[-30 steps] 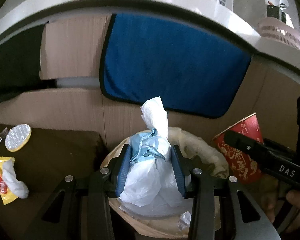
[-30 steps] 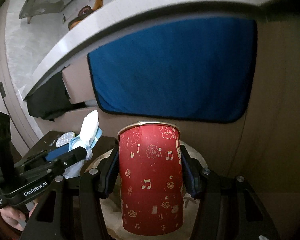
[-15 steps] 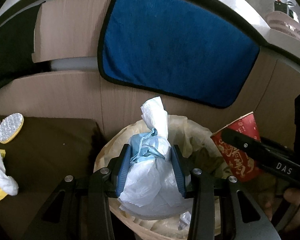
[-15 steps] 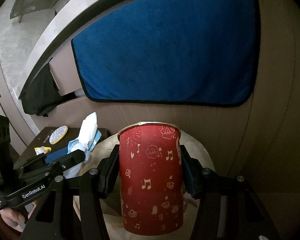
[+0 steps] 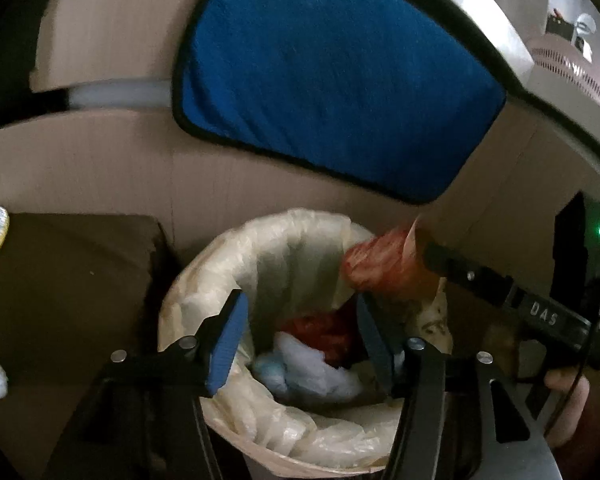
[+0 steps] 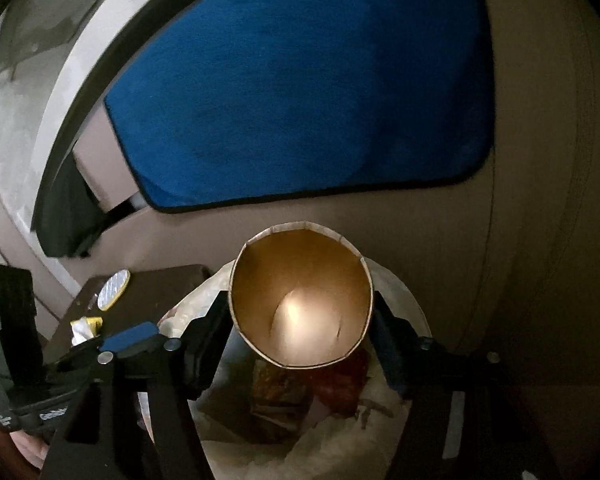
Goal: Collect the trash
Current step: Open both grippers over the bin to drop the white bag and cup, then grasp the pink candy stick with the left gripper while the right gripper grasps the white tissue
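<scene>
L claw (image 5: pixel 300 340): my jaws opening, empty; tissue wad (image 5: pixel 312 372) lies in bin (image 5: pixel 204 280).
R claw (image 6: pixel 300 332): opening, cup (image 6: pixel 300 300) tipping between jaws; inside seen only here.
Room: blue towel (image 5: pixel 332 92) behind.

I'm looking into what reads as a lived-in home, most likely a kitchen corner. A pale countertop (image 6: pixel 80 92) with a dark edge curves overhead, and a blue towel (image 5: pixel 332 92) with black trim hangs down over light wood-grain cabinet fronts (image 5: pixel 100 160). Below sits a small wastebasket (image 5: pixel 300 444) lined with a thin plastic bag. Beside it I see a low dark brown table (image 5: pixel 68 288) with a round silvery lid (image 6: pixel 114 289) and a yellow wrapper (image 6: pixel 86 325) on it. Up on the counter stands a pinkish slotted basket (image 5: pixel 568 68).
</scene>
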